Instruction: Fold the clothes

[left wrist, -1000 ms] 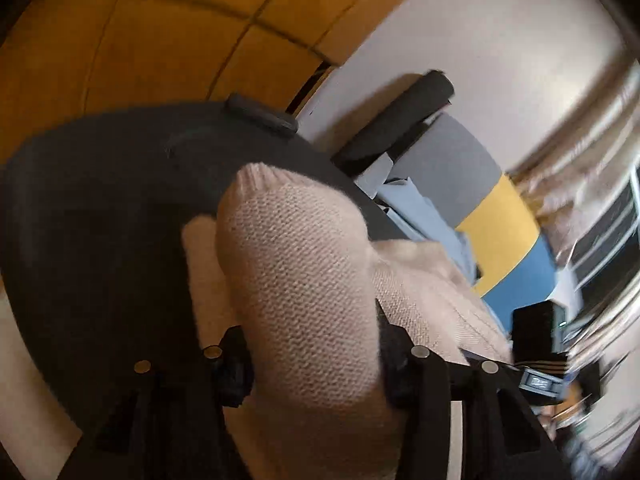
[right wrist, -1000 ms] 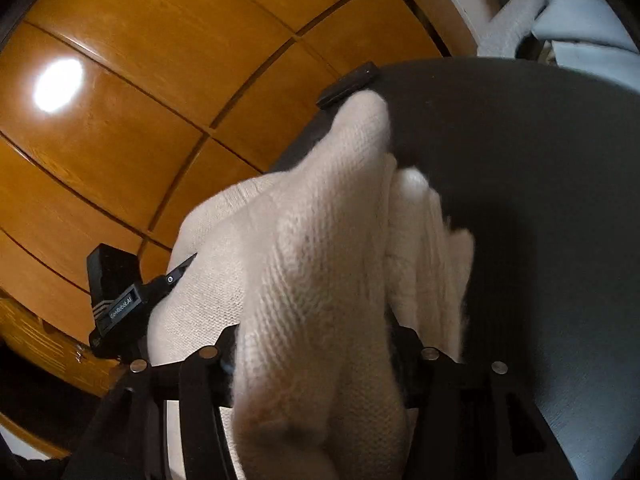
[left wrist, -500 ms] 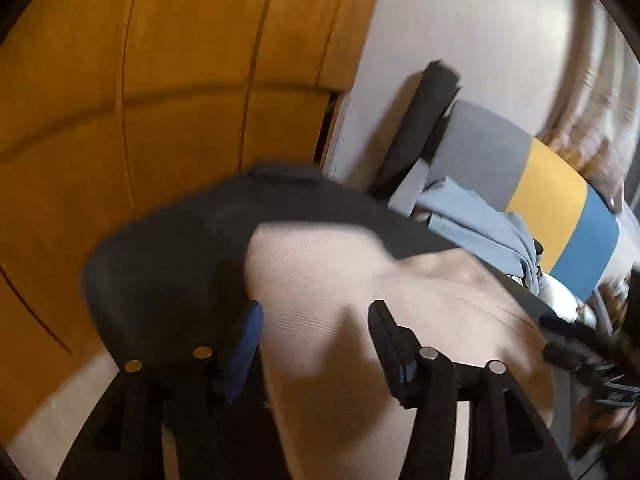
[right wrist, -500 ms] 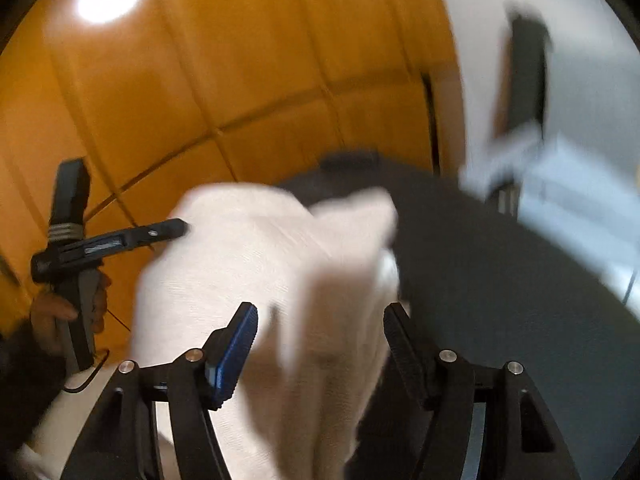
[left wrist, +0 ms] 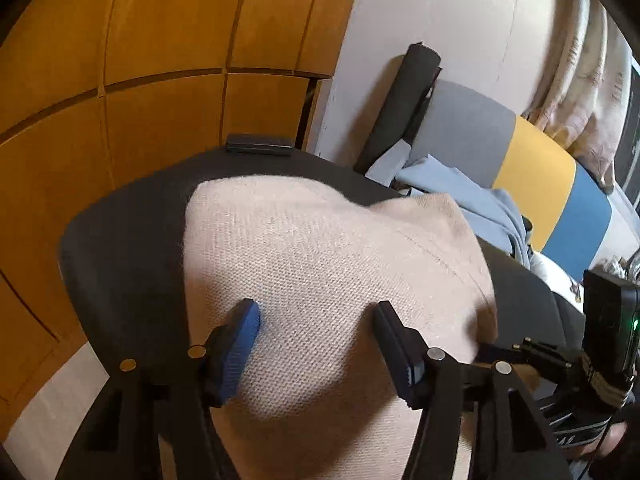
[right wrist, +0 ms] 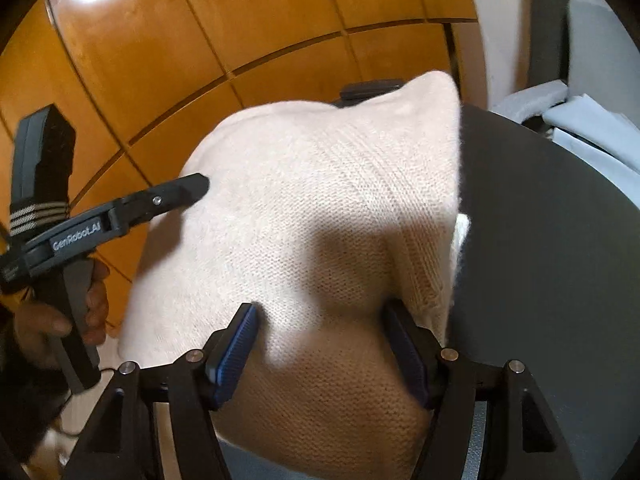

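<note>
A dark grey table (left wrist: 120, 232) – round-edged; a folded cream knit sweater (left wrist: 320, 264) lies directly on it.

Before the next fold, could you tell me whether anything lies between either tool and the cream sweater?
Nothing visible does: the left tool and right tool are both open directly over the cream sweater on the dark table.

Orange wood panels (left wrist: 160, 40) sitting behind; grey-yellow-blue sofa (left wrist: 532, 168) holding light blue cloth (left wrist: 460, 192) at right.
</note>
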### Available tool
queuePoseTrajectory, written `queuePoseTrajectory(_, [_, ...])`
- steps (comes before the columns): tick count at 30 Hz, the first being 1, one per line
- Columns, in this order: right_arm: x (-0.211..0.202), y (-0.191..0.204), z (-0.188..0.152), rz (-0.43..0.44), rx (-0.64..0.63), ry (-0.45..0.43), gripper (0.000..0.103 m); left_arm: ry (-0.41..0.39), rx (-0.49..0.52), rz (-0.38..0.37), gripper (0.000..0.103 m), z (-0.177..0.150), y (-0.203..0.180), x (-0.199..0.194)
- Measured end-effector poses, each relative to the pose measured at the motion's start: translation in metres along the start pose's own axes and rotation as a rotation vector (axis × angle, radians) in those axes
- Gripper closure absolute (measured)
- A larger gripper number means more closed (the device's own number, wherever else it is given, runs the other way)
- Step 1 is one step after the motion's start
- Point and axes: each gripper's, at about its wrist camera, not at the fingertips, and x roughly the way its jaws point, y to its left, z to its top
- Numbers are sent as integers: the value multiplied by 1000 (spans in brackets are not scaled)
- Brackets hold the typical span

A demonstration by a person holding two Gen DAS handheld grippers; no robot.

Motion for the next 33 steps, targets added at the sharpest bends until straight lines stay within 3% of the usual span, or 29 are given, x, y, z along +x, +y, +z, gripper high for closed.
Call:
queuePoseTrajectory(5, [-18,15,-3,-30,47,-65,18,-17,2,126,37,-9,-18,-38])
queuePoseTrajectory(7, [-26,21,-4,-42,65,-90,0,-30,-3,150,38,-17,-25,-59])
queuePoseTrajectory(10, [-37,29,-5,-72,78,-124,0,-45,-34,121,38,-25,-34,-89])
queuePoseTrajectory(13, [-50,36,-6,-121,68,-148,0,-74,20,170,40,-28,-56,-114])
queuePoseTrajectory(14, [-54,38,-6,-138,65,-156,0,-87,50,157,45,-29,-63,-124])
queuePoseTrajectory(17, [-67,45,-7,-188,54,-180,0,-109,131,92,46,-31,-81,-148])
queuePoseTrajectory(18, [-72,47,-7,-204,51,-188,0,-117,167,58,53,-31,-88,-154])
queuePoseTrajectory(19, [-76,50,-7,-221,47,-196,0,-135,182,71,56,-31,-92,-158])
queuePoseTrajectory(21, [-84,54,-8,-254,40,-212,0,-164,162,166,59,-35,-97,-165])
queuePoseTrajectory(26, [-90,62,-8,-300,18,-237,0,-126,42,163,59,-39,-87,-155])
queuePoseTrajectory(30, [-95,67,-8,-305,-12,-261,0,-98,-1,272,55,-46,-78,-148])
queuePoseTrajectory(33, [-92,71,-5,-302,-26,-262,0,-104,-16,284,55,-49,-73,-144])
